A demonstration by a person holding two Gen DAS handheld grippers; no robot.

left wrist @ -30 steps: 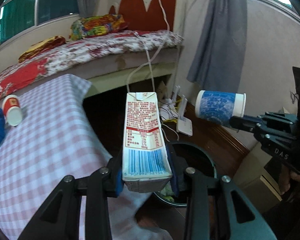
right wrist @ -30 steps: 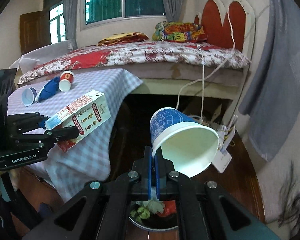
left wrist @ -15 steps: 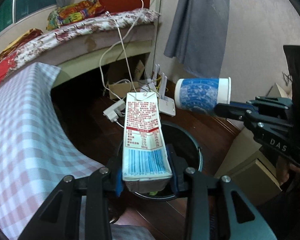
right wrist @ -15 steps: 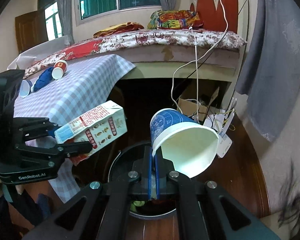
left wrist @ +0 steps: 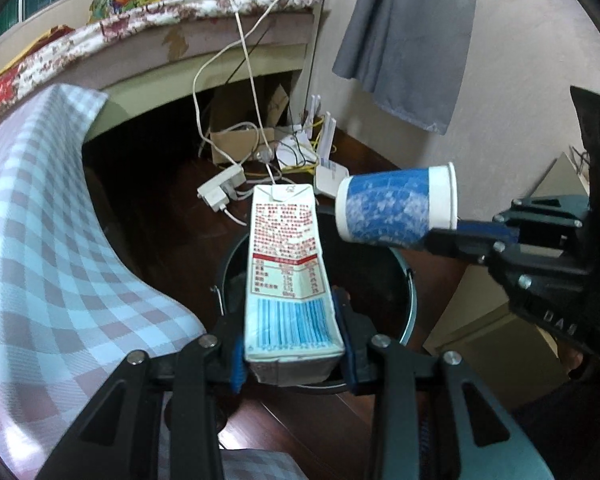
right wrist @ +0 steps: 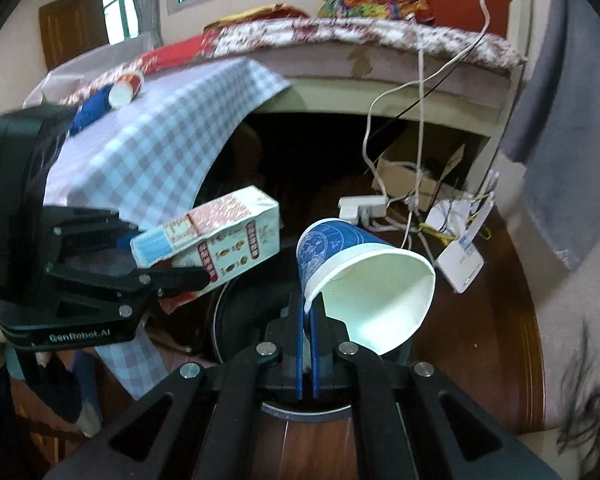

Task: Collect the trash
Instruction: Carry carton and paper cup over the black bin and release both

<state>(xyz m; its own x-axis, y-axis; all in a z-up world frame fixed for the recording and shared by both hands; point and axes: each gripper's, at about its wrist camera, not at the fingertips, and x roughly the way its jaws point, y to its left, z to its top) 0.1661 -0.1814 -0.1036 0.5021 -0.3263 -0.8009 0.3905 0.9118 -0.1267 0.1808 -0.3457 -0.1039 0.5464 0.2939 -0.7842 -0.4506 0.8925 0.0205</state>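
Bedroom: bed (right wrist: 364, 40) along the far wall, checkered-cloth surface (right wrist: 160, 136) on the left carrying a red cup (right wrist: 126, 87) and blue cloth (right wrist: 88, 114), dark wood floor (right wrist: 484, 344) with cables and a router. Black trash bin (left wrist: 400, 280) sits on the floor just right of the surface. Left gripper (left wrist: 294, 346) is clamped on a milk carton (left wrist: 288, 264) over the bin; right gripper (right wrist: 308, 344) is pinched on the rim of a blue paper cup (right wrist: 364, 276), also above it.

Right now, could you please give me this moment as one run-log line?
left gripper: shut on red-and-white milk carton | right gripper: shut on blue paper cup's rim | both above round black bin
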